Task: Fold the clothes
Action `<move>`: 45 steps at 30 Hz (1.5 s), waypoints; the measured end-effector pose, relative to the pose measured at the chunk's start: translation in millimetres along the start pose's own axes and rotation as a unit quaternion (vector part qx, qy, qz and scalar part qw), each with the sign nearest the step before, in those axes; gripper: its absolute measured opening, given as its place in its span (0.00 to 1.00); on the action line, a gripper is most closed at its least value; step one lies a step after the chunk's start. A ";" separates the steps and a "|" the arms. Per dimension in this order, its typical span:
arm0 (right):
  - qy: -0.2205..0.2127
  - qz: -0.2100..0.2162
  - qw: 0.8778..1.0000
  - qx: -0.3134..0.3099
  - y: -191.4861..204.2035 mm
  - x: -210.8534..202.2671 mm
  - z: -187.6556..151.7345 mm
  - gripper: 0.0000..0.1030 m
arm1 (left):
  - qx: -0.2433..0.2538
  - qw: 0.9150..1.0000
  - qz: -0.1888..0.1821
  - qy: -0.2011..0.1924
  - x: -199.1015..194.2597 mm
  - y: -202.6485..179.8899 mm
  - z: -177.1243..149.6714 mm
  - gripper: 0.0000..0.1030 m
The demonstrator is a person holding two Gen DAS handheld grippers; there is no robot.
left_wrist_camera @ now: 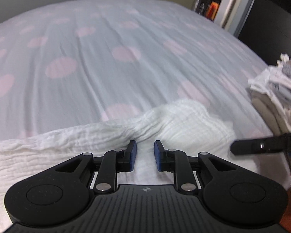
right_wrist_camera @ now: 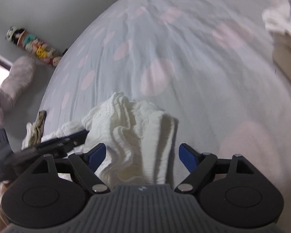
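Claws number two: our left claw (left_wrist_camera: 145,155) stands slightly parted over one crinkled white muslin cloth (left_wrist_camera: 87,136); our right claw (right_wrist_camera: 142,155) gapes wide around its bunched folds.

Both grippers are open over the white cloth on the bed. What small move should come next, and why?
Probably close the right gripper: bunched folds of the white cloth lie between its open jaws, ungripped. The left gripper is open too, over a flatter part.
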State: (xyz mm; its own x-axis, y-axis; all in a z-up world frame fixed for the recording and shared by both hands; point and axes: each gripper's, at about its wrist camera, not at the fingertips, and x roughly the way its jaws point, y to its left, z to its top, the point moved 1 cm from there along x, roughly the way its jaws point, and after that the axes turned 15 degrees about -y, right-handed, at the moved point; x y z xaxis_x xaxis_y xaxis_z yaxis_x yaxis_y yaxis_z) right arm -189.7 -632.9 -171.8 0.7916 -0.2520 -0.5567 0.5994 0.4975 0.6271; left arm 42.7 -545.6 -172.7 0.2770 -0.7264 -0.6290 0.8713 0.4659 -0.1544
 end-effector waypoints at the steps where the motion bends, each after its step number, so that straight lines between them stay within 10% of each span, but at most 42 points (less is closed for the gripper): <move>1: -0.001 0.004 1.000 0.009 -1.9 2.6 -1.0 0.87 | 0.004 1.000 -0.001 0.003 1.9 -0.7 -1.7 0.17; 7: 0.006 0.002 1.000 -0.013 8.9 15.3 -4.6 0.86 | 0.006 1.000 0.010 0.003 2.3 -6.9 -2.3 0.17; 11: 0.004 -0.031 0.996 -0.079 27.2 20.1 -11.7 0.55 | 0.007 1.000 0.019 -0.007 -2.5 -9.1 -1.0 0.17; 19: 0.007 0.005 1.000 -0.005 14.7 10.8 -12.7 0.22 | -0.002 0.998 0.047 -0.046 -46.7 -0.2 -2.2 0.17; 31: 0.003 0.055 0.998 0.019 64.1 -22.9 6.3 0.20 | -0.006 0.986 0.153 -0.063 -167.2 62.5 -37.4 0.17; 45: 0.030 0.104 0.994 -0.027 225.0 -11.9 8.7 0.19 | -0.064 0.978 0.171 -0.096 -237.7 139.9 -82.7 0.17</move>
State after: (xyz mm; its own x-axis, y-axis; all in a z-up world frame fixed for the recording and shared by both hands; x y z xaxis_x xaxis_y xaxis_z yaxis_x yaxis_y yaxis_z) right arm -63.3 -525.1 -19.4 0.8883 -0.0906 -0.4503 0.4149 0.5787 0.7021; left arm 65.3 -266.0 -107.7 0.6258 -0.5922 -0.5075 0.6594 0.7493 -0.0612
